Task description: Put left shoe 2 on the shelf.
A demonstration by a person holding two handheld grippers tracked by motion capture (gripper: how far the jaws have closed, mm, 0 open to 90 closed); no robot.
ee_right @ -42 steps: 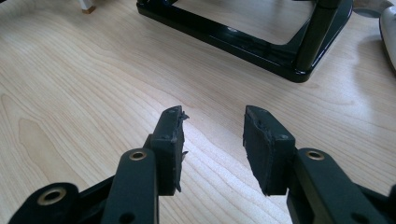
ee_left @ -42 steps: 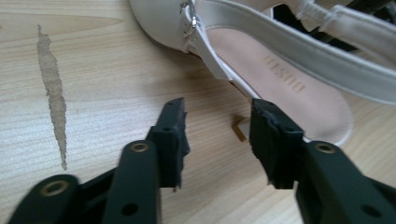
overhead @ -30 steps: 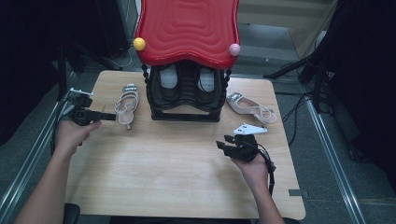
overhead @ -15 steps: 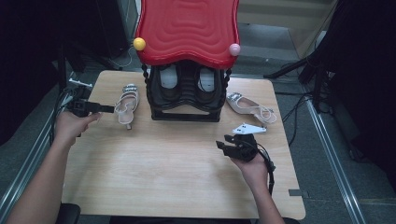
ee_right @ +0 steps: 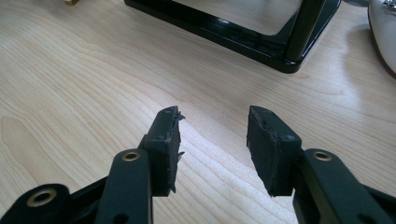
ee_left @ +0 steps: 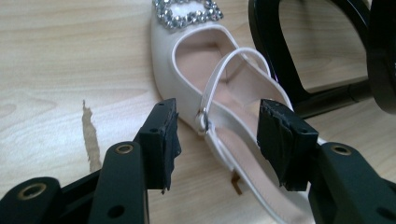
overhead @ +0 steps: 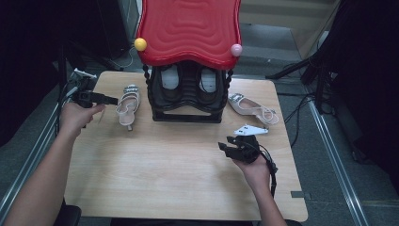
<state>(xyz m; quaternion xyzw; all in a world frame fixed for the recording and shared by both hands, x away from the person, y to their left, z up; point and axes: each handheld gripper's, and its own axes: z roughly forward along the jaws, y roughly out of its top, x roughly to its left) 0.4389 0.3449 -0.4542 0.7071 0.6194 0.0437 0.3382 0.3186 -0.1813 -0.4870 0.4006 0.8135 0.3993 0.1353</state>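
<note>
L gripper (ee_left: 215, 140) jaws apart, nothing clamped. The pale strapped shoe (ee_left: 219, 107) lies just beyond and between them, apart from the pads; its heel end is cut off by the frame bottom and the right jaw, and its jewelled buckle (ee_left: 189, 11) is cropped at the top. The black rack (overhead: 188, 94) stands just beside the shoe, its shelves mostly hidden under the red top (overhead: 188, 28). R gripper (ee_right: 215, 144) jaws apart over bare table (ee_right: 70, 70); second shoe (ee_right: 385, 32) at the frame edge, probably its toe.
</note>
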